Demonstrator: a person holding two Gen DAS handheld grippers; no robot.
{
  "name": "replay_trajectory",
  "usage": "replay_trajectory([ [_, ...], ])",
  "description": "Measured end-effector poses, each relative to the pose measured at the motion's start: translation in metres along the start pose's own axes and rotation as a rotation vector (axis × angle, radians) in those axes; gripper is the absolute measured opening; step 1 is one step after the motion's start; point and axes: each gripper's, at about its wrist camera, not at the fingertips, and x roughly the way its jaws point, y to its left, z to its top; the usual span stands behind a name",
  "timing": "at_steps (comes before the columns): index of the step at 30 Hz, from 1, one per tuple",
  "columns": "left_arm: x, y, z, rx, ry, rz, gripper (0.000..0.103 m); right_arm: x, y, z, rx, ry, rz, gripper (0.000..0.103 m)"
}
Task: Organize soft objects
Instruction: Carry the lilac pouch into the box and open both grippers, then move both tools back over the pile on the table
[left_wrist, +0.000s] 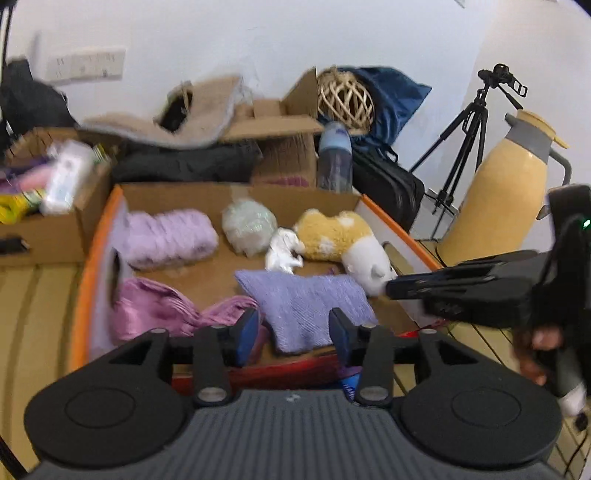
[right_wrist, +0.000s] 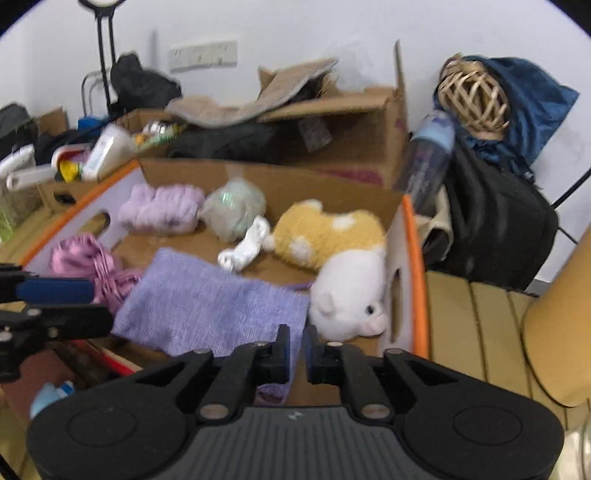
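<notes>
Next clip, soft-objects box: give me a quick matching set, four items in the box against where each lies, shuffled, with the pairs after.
Items:
1. plush toy
2. lilac knitted cloth
3. fluffy lilac bundle
4. pink pleated fabric

Places:
A. back left corner of the cardboard box
B. flat on the floor of the box, front middle
C. along the right wall, white head toward the front
D. by the left wall, front, near the handle hole

Pairs: 1-C, 2-B, 3-A, 4-D
</notes>
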Motion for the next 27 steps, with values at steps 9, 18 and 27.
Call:
replay_trajectory([
  [9,-0.108,-0.015,0.024,0.054,-0.153,0.068,0.055,-0.119,-0.001,0.020,-0.033,-0.158,-0.013,0.019],
  [18,-0.217,-0.067,-0.059,0.092,-0.353,0.128,0.085,-0.227,0.026,-0.063,0.019,-0.365,0.014,0.029],
  [27,-0.284,-0.093,-0.197,0.088,-0.309,0.237,0.098,-0.299,0.073,-0.220,0.016,-0.393,0.120,0.058],
])
